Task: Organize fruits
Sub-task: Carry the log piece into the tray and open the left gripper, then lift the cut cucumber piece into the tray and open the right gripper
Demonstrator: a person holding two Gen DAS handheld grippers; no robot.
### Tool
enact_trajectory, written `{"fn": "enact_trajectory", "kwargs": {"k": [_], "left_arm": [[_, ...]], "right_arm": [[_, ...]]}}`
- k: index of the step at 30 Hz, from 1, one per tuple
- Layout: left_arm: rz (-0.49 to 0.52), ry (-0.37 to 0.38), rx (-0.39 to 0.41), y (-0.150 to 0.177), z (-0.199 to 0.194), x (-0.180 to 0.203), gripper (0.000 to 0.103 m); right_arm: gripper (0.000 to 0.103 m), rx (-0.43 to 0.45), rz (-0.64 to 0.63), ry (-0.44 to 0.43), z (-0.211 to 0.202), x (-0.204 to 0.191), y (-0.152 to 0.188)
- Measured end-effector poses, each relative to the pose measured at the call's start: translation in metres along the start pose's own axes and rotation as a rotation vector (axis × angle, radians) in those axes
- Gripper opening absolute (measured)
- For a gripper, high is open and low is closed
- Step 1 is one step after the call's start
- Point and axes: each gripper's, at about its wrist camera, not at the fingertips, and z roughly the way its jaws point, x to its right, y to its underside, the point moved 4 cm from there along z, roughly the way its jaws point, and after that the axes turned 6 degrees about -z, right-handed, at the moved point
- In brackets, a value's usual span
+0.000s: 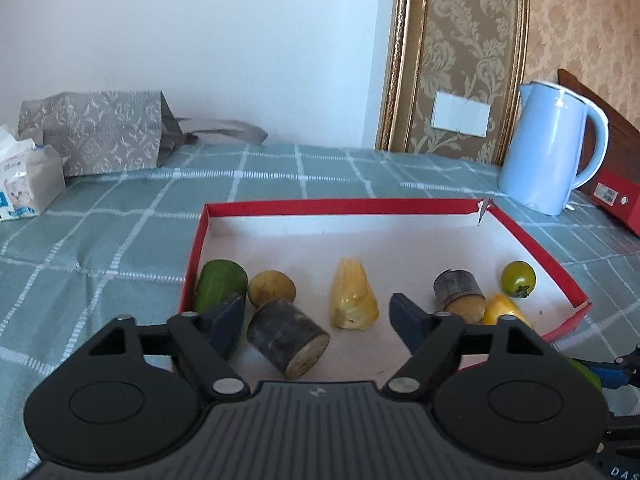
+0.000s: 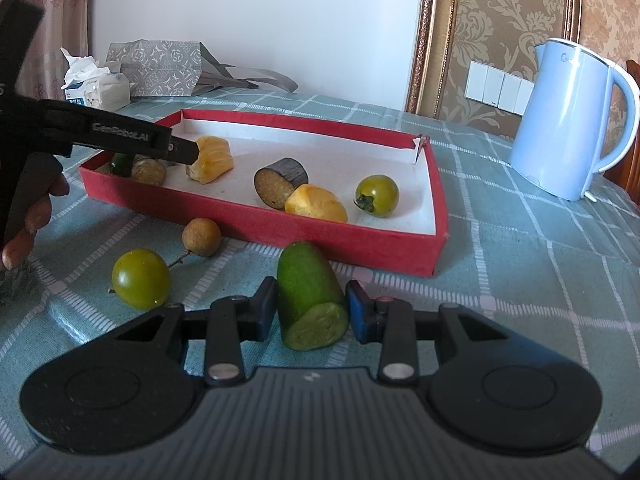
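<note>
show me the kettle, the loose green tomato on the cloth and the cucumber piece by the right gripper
kettle [image 2: 568, 128], right wrist view, body.
loose green tomato [image 2: 140, 278], right wrist view, middle.
cucumber piece [image 2: 308, 288], right wrist view, skin.

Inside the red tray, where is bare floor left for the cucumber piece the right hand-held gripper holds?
The white floor along the far wall of the shallow red cardboard tray is bare, as is the gap between the pale yellow fruit chunk and the dark-skinned cut cylinder. The near left corner is crowded, and the green cherry tomato fills the right end.

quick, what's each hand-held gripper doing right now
left hand-held gripper: open, holding nothing, over the red tray
right hand-held gripper: closed on the cucumber piece
</note>
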Motion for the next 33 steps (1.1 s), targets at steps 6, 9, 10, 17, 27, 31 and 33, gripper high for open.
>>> {"fn": "enact_trajectory", "kwargs": {"k": [6,9,10,17,27,31,33], "left_arm": [[0.002,-0.053,0.071,0.008,-0.027,-0.009,0.085],[-0.040,-0.037,0.075,0.014,-0.042,-0.017,0.086],[-0.055,-0.033,0.076,0.016,-0.047,-0.020,0.086],[-0.083,-0.002,0.014,0.036,-0.058,-0.027,0.087],[0.015,-0.047,-0.053,0.049,-0.047,-0.016,0.087],[0.011,-0.030,-0.098,0.052,-0.042,-0.017,0.092],[0.020,-0.029,-0.104,0.054,-0.041,-0.015,0.095]], "right_arm": [[0.035,0.000,0.001,-0.003,0.001,0.000,0.000],[0.035,0.000,-0.002,-0.002,0.001,0.000,0.000],[0.035,0.000,-0.003,-0.001,0.001,0.000,0.000],[0.034,0.000,0.005,-0.007,0.001,0.001,0.001],[0.034,0.020,0.015,0.015,-0.004,0.005,0.001],[0.034,0.019,0.032,0.013,-0.006,0.007,0.003],[0.034,0.027,0.057,0.007,-0.009,0.010,0.005]]}}
